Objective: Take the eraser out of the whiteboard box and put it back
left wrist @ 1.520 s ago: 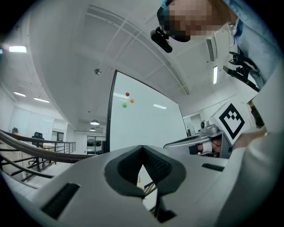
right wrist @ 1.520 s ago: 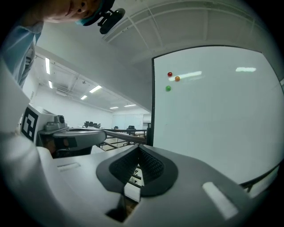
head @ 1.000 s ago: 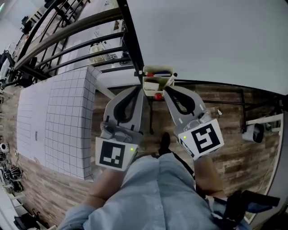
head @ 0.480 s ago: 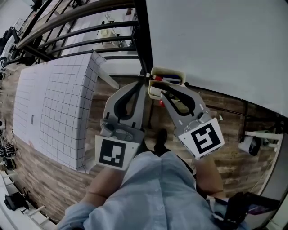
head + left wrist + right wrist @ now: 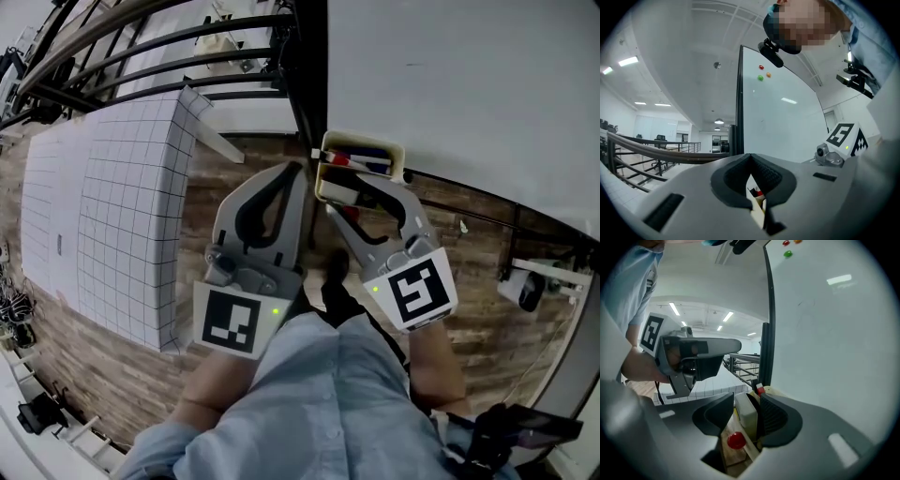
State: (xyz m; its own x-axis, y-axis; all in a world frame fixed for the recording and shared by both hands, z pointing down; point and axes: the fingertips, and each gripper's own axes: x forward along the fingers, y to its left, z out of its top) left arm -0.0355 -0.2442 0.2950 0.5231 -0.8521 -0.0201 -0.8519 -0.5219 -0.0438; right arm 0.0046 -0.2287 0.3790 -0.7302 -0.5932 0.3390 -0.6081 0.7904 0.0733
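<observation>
carrier: whiteboard box (image 5: 361, 142) (cream, on the board's frame) | inside: eraser (image 5: 746, 417), markers (image 5: 358, 161)

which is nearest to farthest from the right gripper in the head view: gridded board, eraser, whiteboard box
1. eraser, between the right gripper's jaws, which have just opened
2. whiteboard box, just past the jaw tips
3. gridded board, far off at the view's left

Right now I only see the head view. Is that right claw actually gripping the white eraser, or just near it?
Observer: In the right gripper view the right gripper has just been opening its jaws; the eraser stands between them, a gap at one pad.
Operator: And the left claw?
Observer: The left gripper is shut, with nothing held.
Operator: Anything higher on the board?
Observer: Three small magnets: red, green, orange.
</observation>
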